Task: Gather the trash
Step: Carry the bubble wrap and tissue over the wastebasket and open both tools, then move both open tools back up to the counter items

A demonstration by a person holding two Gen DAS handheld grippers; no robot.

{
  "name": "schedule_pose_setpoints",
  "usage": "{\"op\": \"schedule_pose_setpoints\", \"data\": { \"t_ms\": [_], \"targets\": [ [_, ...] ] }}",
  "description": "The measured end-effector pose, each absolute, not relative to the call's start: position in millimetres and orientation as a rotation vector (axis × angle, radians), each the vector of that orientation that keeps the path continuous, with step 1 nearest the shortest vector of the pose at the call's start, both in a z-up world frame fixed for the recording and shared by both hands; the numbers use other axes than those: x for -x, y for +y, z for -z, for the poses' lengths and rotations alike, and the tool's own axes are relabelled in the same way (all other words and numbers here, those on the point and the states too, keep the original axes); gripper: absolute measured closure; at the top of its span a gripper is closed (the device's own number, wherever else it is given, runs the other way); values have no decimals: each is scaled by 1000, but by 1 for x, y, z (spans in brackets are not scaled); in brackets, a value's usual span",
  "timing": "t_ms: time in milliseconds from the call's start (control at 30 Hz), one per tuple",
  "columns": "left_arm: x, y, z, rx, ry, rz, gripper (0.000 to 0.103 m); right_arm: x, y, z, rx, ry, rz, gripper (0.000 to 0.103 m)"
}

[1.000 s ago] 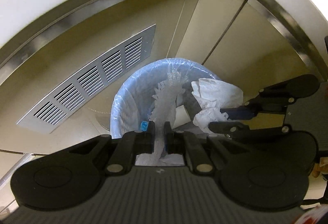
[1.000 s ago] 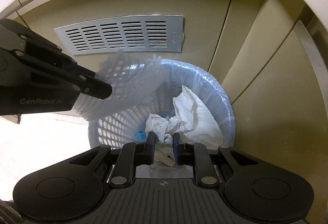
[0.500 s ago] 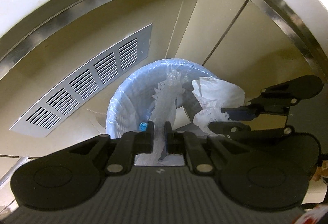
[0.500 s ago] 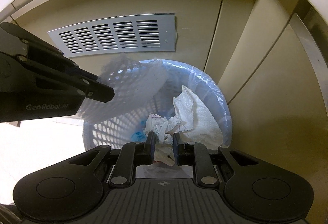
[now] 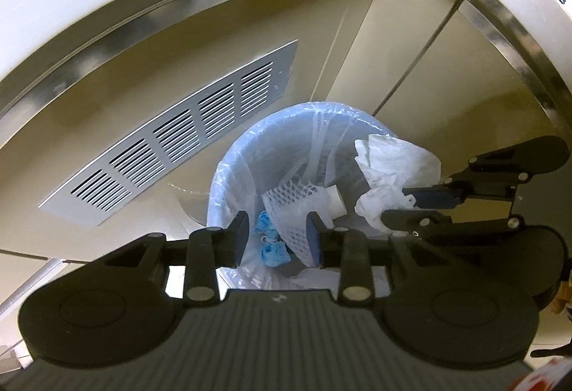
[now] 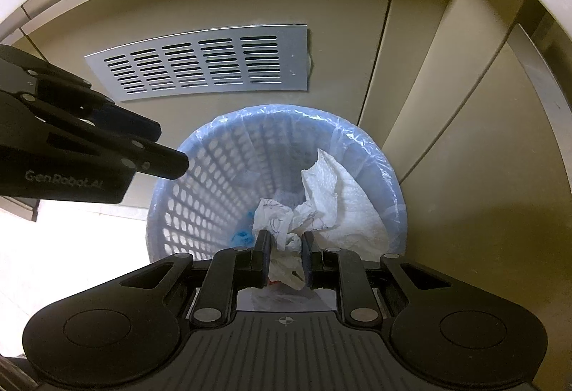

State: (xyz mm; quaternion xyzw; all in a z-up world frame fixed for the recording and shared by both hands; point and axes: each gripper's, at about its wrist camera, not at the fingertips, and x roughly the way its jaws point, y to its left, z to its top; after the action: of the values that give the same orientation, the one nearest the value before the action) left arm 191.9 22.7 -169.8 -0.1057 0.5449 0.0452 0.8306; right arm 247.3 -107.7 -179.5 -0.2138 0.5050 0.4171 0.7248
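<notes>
Left to right in the left wrist view: a slotted vent panel (image 5: 178, 147) is set in the cabinet face; just beside it on the floor stands the blue lattice bin (image 5: 228, 176), lined with a clear bag. The left gripper (image 5: 278, 234) hangs over the bin mouth with its jaws spread wide and nothing between them. Directly below lies a white foam net sleeve (image 5: 289, 208), inside the bin beside blue crumpled scraps (image 5: 273, 249) and a small white cup (image 5: 336, 203). The sleeve's position under the open jaws suggests it was dropped from there.

Further right, the right gripper (image 5: 400, 208) reaches in from the side, clenched on a wad of white paper (image 5: 393, 172). The wad is held above the bin's right rim, apparently so that release will drop it inside.

In the right wrist view the same order holds: the left gripper (image 6: 171, 155) at left, the bin (image 6: 200, 190) at centre, and the right gripper (image 6: 285, 253) pinching the crumpled paper (image 6: 321, 198), which spills forward over the liner. Judged from this, the right hand's drop is the step pending.
</notes>
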Motion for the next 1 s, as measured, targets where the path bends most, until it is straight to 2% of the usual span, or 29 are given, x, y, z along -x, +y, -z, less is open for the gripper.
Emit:
{"op": "schedule_pose_setpoints", "data": {
  "t_ms": [433, 467, 500, 567, 1000],
  "targets": [
    [-187, 22, 157, 234, 1142, -122, 72, -243, -102, 177, 456, 1115, -945, 84],
    [-187, 22, 157, 235, 1142, -124, 72, -243, -101, 178, 453, 1119, -948, 82],
    [-187, 21, 156, 235, 1142, -126, 72, -243, -101, 179, 450, 1124, -948, 67],
    [-187, 21, 155, 234, 1142, -127, 72, -243, -100, 179, 436, 1123, -940, 44],
    [-185, 24, 150, 234, 1122, -122, 72, -241, -99, 169, 432, 1107, -936, 44]
  ]
}}
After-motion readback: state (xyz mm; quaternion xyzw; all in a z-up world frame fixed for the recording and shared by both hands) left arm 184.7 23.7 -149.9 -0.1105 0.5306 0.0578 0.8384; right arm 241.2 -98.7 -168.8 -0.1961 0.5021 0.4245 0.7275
